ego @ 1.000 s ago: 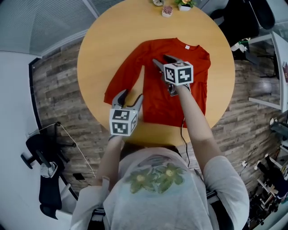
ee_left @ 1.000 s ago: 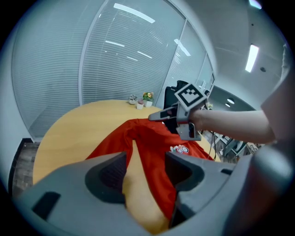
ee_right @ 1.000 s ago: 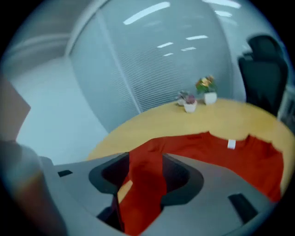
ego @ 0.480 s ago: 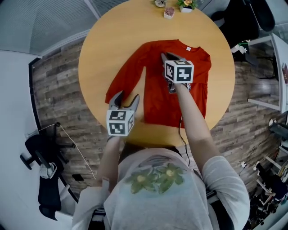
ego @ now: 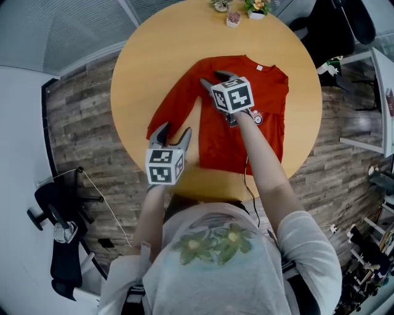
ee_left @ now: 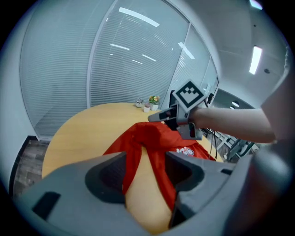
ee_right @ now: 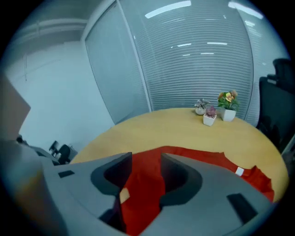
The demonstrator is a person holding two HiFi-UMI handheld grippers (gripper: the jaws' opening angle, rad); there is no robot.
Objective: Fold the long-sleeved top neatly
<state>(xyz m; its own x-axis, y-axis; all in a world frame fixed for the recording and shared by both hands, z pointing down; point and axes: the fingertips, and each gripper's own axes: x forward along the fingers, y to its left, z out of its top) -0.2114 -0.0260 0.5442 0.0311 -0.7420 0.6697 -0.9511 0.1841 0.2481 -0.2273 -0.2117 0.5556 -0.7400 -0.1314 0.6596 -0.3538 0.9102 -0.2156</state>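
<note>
Under yr right gripper (ego: 215, 80) lies the red long-sleeved cloth top (ego: 221, 144), spread flat on the round light-wood table (ego: 154, 55), collar on the far side from you. That gripper hangs over the shoulder/armpit area, tips pointing down and away. Its jaws have just been opening and now stand wide. Red cloth shows in the gap between them but the pads aren't pressing on it. Seen from the left gripper view, the fabric humps up just below its tips. A white neck label (ego: 257, 66) sits off to its right and a small printed badge (ego: 257, 118) on yr side of it.

Yr left gripper (ego: 174, 131) hovers nearer you, jaws also wide w/ nothing held; between them you see bare table and the edge of one sleeve (ego: 175, 104). The sleeve runs diagonally from the right gripper down to the left one, cuff just beside its left jaw.

Small potted plants (ego: 252, 7) stand well beyond both, at the table's far edge.
</note>
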